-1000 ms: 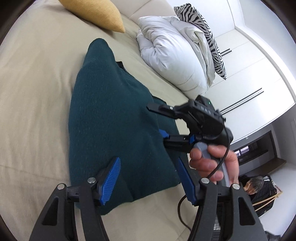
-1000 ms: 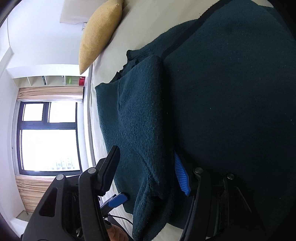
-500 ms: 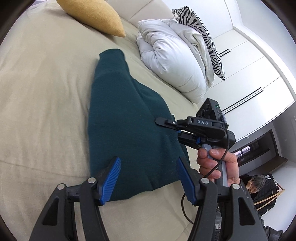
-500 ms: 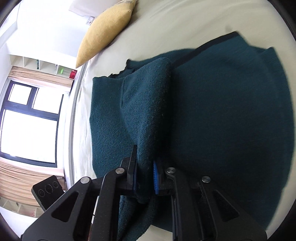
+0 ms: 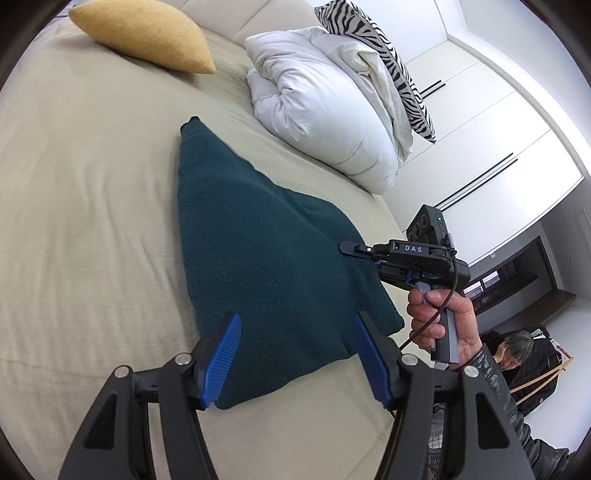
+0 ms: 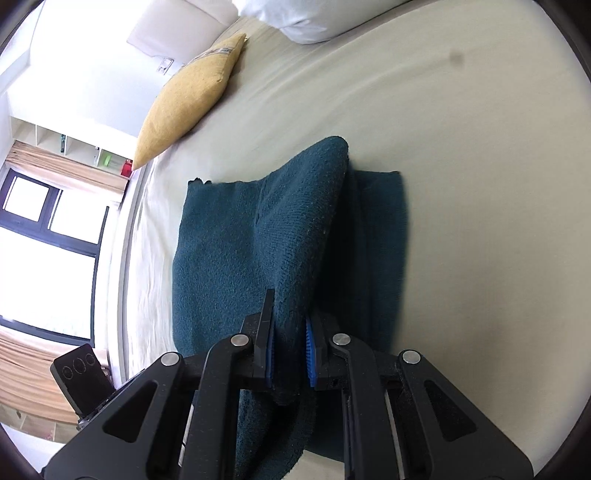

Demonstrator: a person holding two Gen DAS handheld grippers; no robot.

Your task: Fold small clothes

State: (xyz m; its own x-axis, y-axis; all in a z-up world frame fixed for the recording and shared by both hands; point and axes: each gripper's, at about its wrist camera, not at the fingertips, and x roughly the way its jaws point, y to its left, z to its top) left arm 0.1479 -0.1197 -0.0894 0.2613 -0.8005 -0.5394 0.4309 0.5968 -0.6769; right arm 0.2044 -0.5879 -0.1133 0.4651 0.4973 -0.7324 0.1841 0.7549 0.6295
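On bed, folded teal sweater

Bed: carries all items. Sweater, mid-bed, flat apart from one raised fold. Cushion at the head end, well apart from the sweater. Duvet bundled beside the cushion, behind the sweater; striped pillow on top of it. Right gripper at the sweater's near edge, fold between its jaws. Left gripper above the sweater's near corner, apart from it. Wardrobe behind the duvet.
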